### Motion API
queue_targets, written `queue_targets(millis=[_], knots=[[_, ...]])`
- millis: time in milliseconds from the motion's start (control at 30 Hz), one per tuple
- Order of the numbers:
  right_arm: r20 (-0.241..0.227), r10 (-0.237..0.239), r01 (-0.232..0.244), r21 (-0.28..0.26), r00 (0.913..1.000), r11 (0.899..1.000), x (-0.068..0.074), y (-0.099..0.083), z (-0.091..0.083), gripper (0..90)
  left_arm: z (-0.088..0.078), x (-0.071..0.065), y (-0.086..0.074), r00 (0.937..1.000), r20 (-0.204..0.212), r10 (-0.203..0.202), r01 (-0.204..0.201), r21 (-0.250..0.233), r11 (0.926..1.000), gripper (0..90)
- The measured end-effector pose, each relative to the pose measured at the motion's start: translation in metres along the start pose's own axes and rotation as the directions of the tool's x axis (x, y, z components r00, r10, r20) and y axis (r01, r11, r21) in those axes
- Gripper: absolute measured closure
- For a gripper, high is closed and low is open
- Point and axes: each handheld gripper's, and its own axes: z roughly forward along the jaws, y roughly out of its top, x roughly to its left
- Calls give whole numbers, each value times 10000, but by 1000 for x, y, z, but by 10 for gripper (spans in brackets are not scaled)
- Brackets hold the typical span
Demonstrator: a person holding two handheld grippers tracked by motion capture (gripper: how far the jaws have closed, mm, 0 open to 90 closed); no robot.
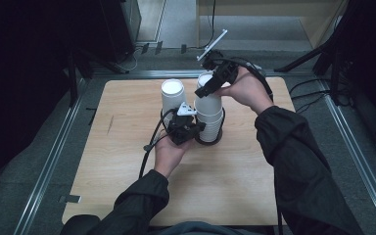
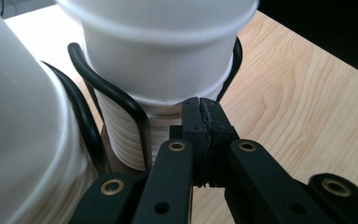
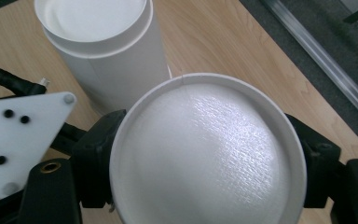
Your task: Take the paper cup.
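Dark sleeves at the bottom edge of the high view, one forearm reaching to each gripper over the light wooden tabletop point(image 1: 127, 196).

Left gripper point(image 1: 196, 128) low, at the foot of the right-hand cup stack point(image 1: 209, 115), pointing at it. Jaws fully closed, pad against pad, nothing visible between them in the left gripper view point(image 2: 204, 116). Tips just beside the black wire holder point(image 2: 121, 102) that rings the base of this stack; contact with the wire or the cups impossible to tell. White three-cornered plate point(image 1: 185, 108) on top of this gripper.

Right gripper point(image 1: 210, 88) higher, coming from the far right side, held by a hand point(image 1: 245, 88) at the top of the same stack. Jaws at middle width, one on each side of the topmost white paper cup point(image 3: 205, 154), pads against its wall just under the rim. Cup upside down, flat bottom facing the camera in the right gripper view. Seems slightly raised from the cups below, but not certain.

Second stack of white cups point(image 1: 172, 95) just to the left of the first, also upside down, near but apart; also seen behind the gripped cup point(image 3: 102, 51).

Both stacks in the far middle part of the tabletop.
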Motion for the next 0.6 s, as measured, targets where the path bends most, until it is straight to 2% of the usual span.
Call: queue_targets(millis=[100, 133, 267, 333, 467, 500, 600], knots=[[-52, -24, 25, 94, 10000, 10000, 0, 2, -7, 252, 1, -2, 0, 9999, 8, 117, -117, 84, 9999, 900], [-107, -39, 40, 70, 9999, 10000, 1, 3, -10, 252, 1, -2, 0, 10000, 68, 33, -33, 98, 9999, 897], [-181, -9, 3, -369, 9998, 9993, -1, 6, -30, 251, 2, 0, 0, 9996, 275, -93, 91, 72, 9999, 861], [-161, -49, 42, -474, 9999, 9989, -1, 7, -39, 251, 0, 0, 0, 9999, 153, 28, -28, 5, 10000, 868], [-109, -61, 54, -661, 9999, 9978, 1, 11, -60, 252, -1, 1, 0, 9997, 224, -25, 25, 24, 10000, 859], [-109, -61, 54, -661, 9999, 9978, 1, 11, -60, 252, -1, 1, 0, 9997, 224, -25, 25, 24, 10000, 858], [5, -179, 179, -826, 9998, 9964, 6, 16, -81, 251, -3, 3, 0, 9980, 616, -113, 107, 102, 9999, 833]])
